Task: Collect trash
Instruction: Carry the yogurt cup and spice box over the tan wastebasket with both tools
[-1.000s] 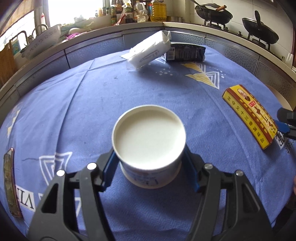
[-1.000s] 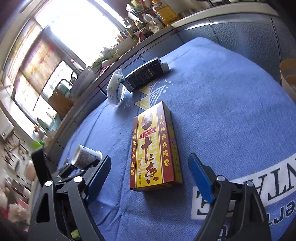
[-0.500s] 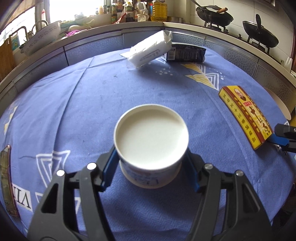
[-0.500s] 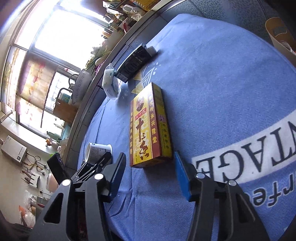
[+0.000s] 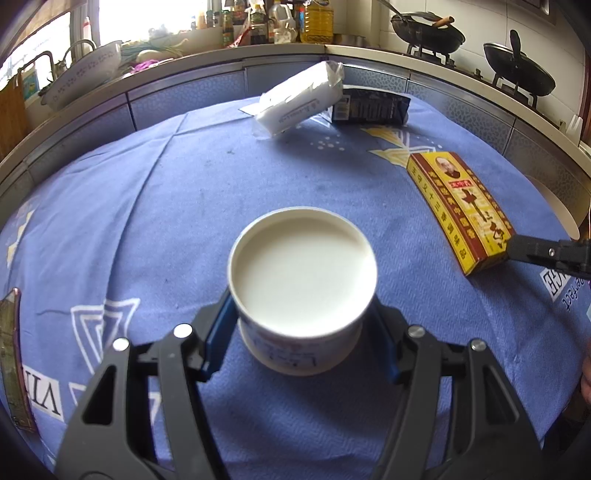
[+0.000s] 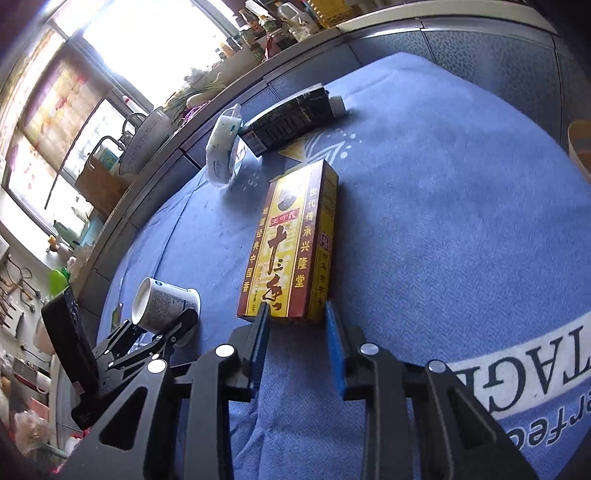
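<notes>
My left gripper (image 5: 301, 332) is shut on a white paper cup (image 5: 302, 273), held upright just above the blue tablecloth (image 5: 155, 206); the cup also shows in the right wrist view (image 6: 162, 304). My right gripper (image 6: 297, 314) has its two blue pads at the near end of a yellow and red box (image 6: 291, 243), one on each side, closing on it. The box lies flat on the cloth and also shows in the left wrist view (image 5: 461, 206).
A white plastic pack (image 5: 299, 99) and a black carton (image 5: 369, 109) lie at the table's far edge. A flat wrapper (image 5: 11, 354) lies at the left edge. Kitchen counter with woks (image 5: 428, 35) behind. A beige bin (image 6: 580, 147) stands right of the table.
My right gripper has moved up to the box's near end and its jaws have narrowed around it. My left gripper still holds the cup and has shifted slightly.
</notes>
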Action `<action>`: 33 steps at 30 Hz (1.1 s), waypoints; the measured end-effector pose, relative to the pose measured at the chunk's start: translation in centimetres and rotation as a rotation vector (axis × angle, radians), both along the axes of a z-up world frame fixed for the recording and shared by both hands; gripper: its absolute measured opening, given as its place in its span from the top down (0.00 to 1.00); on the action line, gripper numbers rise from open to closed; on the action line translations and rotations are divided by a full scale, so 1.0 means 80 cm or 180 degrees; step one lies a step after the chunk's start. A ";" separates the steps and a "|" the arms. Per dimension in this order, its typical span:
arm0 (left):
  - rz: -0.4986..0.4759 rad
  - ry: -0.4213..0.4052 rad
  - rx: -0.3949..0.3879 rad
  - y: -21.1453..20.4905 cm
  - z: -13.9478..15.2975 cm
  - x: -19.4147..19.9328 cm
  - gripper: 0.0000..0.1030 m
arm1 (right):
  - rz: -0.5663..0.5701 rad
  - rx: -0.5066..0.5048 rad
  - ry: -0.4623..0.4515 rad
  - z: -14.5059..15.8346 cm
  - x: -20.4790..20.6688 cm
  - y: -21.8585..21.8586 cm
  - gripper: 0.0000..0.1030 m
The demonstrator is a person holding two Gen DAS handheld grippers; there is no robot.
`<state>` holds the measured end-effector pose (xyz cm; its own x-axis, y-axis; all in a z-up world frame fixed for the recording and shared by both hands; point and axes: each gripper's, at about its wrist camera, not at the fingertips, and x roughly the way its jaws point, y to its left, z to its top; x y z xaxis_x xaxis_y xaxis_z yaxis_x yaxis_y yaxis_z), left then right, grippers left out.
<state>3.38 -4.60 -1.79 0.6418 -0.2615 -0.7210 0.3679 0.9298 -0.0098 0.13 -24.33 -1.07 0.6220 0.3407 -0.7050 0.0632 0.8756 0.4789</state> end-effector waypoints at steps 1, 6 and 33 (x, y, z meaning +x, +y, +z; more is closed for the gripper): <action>0.0000 0.0001 -0.0004 0.000 0.000 0.000 0.40 | 0.0054 -0.0132 -0.0041 0.004 0.000 0.008 0.74; -0.0002 0.0003 -0.0011 0.000 0.000 0.000 0.39 | 0.0314 -0.0479 -0.0106 0.014 0.008 0.039 0.74; 0.0051 -0.0041 -0.0149 0.007 0.025 0.016 0.46 | 0.0042 -0.0713 0.0019 -0.005 0.050 0.051 0.31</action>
